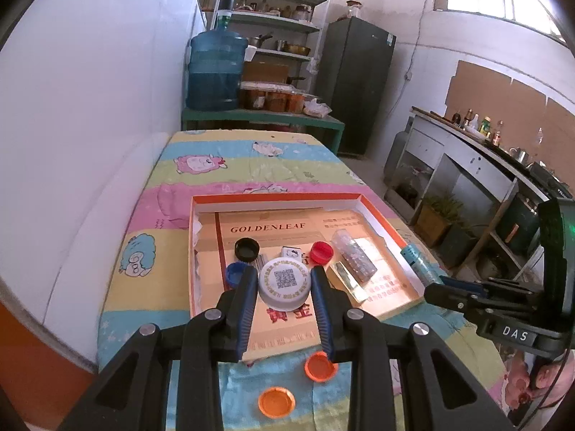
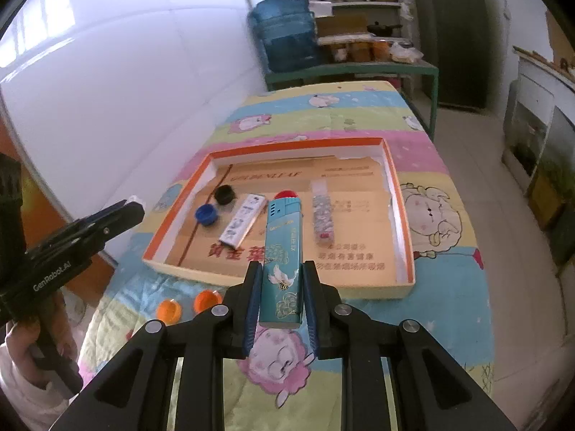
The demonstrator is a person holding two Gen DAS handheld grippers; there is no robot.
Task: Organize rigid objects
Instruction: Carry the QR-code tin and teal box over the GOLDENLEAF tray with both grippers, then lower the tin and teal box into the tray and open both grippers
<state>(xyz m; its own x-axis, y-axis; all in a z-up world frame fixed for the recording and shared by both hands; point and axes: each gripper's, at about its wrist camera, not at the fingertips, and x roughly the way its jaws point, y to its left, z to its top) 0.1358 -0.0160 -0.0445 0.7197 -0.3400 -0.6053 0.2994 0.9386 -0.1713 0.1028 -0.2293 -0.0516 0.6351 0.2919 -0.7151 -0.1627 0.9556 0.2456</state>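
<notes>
My left gripper (image 1: 284,280) is shut on a white cap with a QR code (image 1: 284,284), held above the orange-rimmed box (image 1: 276,197). My right gripper (image 2: 281,269) is shut on a teal lighter (image 2: 282,258), held over the box's near wall (image 2: 359,291). In the box lie a black cap (image 1: 247,248), a blue cap (image 1: 235,273), a red cap (image 1: 321,252), a gold bar (image 1: 350,282), a patterned lighter (image 1: 354,255) and a white lighter (image 2: 240,224). Two orange caps (image 1: 321,366) (image 1: 276,402) lie on the cloth in front of the box.
The table carries a striped cartoon cloth (image 1: 230,165) beside a white wall on the left. A blue water jug (image 1: 215,68), shelves and a fridge (image 1: 354,82) stand behind. A counter (image 1: 478,165) runs on the right across a floor gap.
</notes>
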